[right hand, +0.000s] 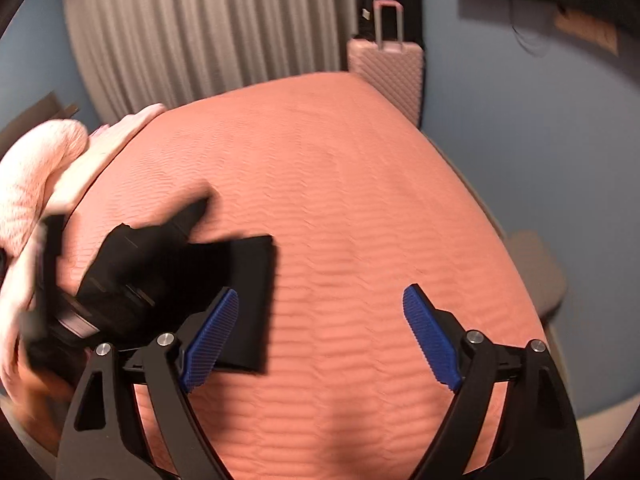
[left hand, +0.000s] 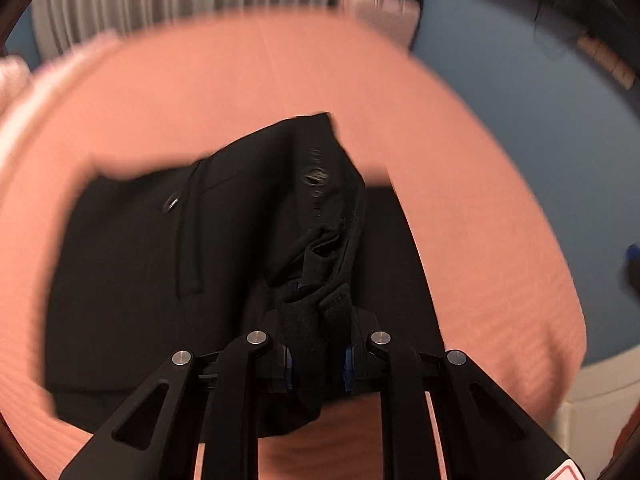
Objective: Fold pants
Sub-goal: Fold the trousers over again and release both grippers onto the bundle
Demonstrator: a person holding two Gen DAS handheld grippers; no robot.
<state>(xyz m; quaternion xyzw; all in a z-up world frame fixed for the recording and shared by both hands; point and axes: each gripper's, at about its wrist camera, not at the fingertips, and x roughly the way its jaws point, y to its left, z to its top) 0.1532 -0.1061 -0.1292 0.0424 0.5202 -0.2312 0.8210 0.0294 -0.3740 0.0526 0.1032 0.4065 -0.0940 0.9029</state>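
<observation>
Black pants lie partly folded on a salmon-pink bed. My left gripper is shut on a bunched edge of the pants and holds it lifted over the flat part. In the right wrist view the pants lie at the left on the bed, with the left gripper's dark body over them. My right gripper is open and empty above bare bedspread, to the right of the pants. Its blue pads show clearly.
A pink suitcase stands past the bed's far corner, by a grey curtain. Pale pink bedding lies at the bed's left. Blue walls surround the bed. A grey stool stands at the right.
</observation>
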